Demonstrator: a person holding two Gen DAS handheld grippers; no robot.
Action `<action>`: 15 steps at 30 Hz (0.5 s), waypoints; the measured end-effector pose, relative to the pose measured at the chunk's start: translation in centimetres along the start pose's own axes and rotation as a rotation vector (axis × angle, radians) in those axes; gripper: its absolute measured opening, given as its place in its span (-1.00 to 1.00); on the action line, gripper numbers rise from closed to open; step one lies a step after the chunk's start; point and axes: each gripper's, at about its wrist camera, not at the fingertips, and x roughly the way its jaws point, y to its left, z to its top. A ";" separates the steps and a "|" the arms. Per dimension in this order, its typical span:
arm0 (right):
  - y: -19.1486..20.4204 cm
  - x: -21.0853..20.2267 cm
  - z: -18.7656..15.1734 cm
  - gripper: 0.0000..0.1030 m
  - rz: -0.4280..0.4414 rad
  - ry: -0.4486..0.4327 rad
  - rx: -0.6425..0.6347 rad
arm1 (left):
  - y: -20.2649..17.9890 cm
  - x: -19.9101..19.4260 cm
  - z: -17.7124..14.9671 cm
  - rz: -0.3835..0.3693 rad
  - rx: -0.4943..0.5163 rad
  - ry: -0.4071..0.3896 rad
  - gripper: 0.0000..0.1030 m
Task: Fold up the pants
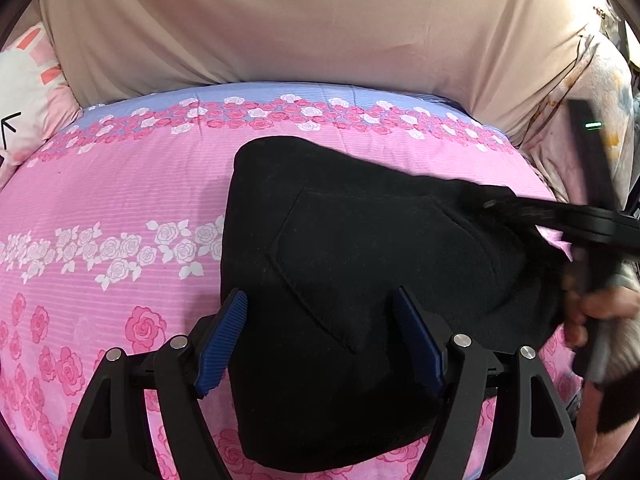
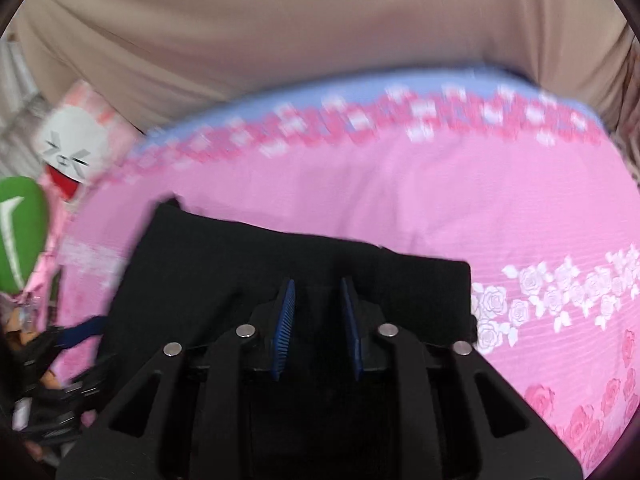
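Black fleece pants lie folded into a compact shape on a pink rose-print bedsheet, with a patch pocket facing up. My left gripper hangs just above their near part, jaws wide open and nothing between the blue pads. My right gripper reaches in from the right, and the pants' far right corner is drawn up into its tips. In the blurred right wrist view the right gripper stands nearly closed with the black pants between and beneath its pads.
A beige cloth covers the wall side behind the bed. A pink pillow with a white rabbit sits at the far left, with a green object near it. A person's hand holds the right gripper's handle. Floral bedding is piled at right.
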 end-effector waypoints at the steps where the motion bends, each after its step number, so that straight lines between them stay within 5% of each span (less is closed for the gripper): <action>1: 0.0 0.0 0.1 -0.64 0.002 -0.006 0.007 | 0.0 0.0 0.0 0.003 0.001 0.000 0.41; 7: -1.2 -6.0 -2.5 -0.54 0.054 -0.131 0.069 | 2.0 -1.8 0.0 -0.095 -0.092 -0.015 0.41; 9: -2.5 -9.1 -4.8 -0.34 0.036 -0.177 0.086 | 3.2 -3.4 -0.4 -0.137 -0.131 -0.029 0.41; 11: -4.1 -10.9 -7.2 0.12 0.027 -0.179 0.124 | 3.9 -4.3 -1.0 -0.160 -0.154 -0.025 0.41; 15: -6.9 -11.5 -11.0 0.20 0.125 -0.122 0.256 | 4.6 -3.4 -2.5 -0.265 -0.191 0.066 0.41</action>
